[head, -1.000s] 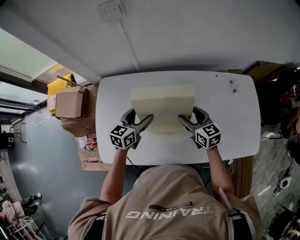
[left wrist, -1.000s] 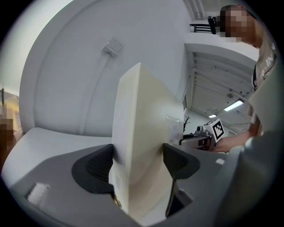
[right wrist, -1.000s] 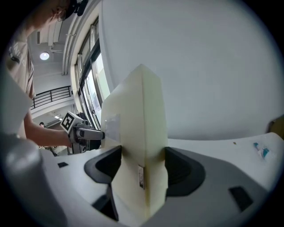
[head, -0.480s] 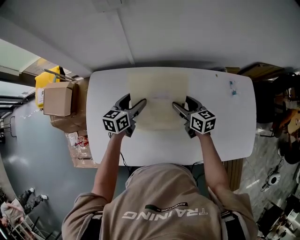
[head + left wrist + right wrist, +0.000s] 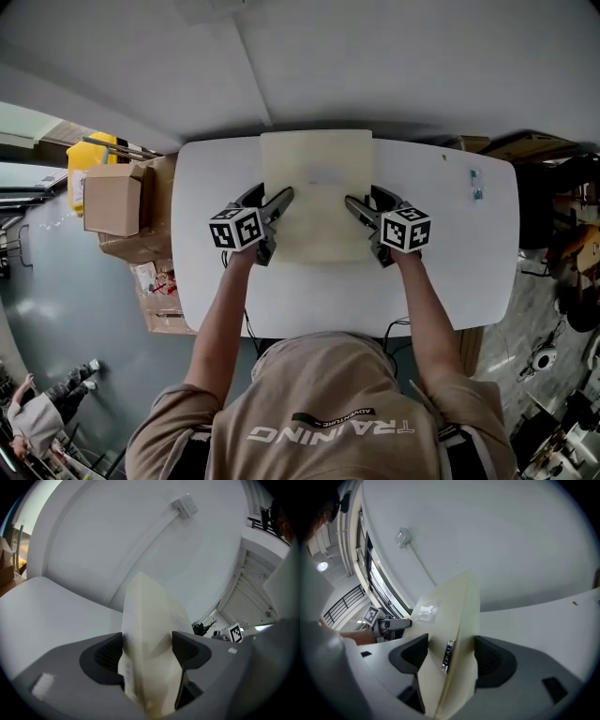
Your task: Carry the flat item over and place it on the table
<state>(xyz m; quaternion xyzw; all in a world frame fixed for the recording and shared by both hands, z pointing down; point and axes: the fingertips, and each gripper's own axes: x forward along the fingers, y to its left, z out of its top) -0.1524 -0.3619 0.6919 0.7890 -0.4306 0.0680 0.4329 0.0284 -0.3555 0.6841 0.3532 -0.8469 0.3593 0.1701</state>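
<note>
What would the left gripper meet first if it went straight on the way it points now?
The cream flat pad itself: the left gripper is shut on its edge. Beyond it, probably the wall, though depth is unclear.

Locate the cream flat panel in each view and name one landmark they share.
Head view: cream panel at upper centre, flat over the white table.
Left gripper view: centre, edge-on between the jaws.
Right gripper view: centre, edge-on between the jaws.
Shared landmark: the white table beneath it.
</note>
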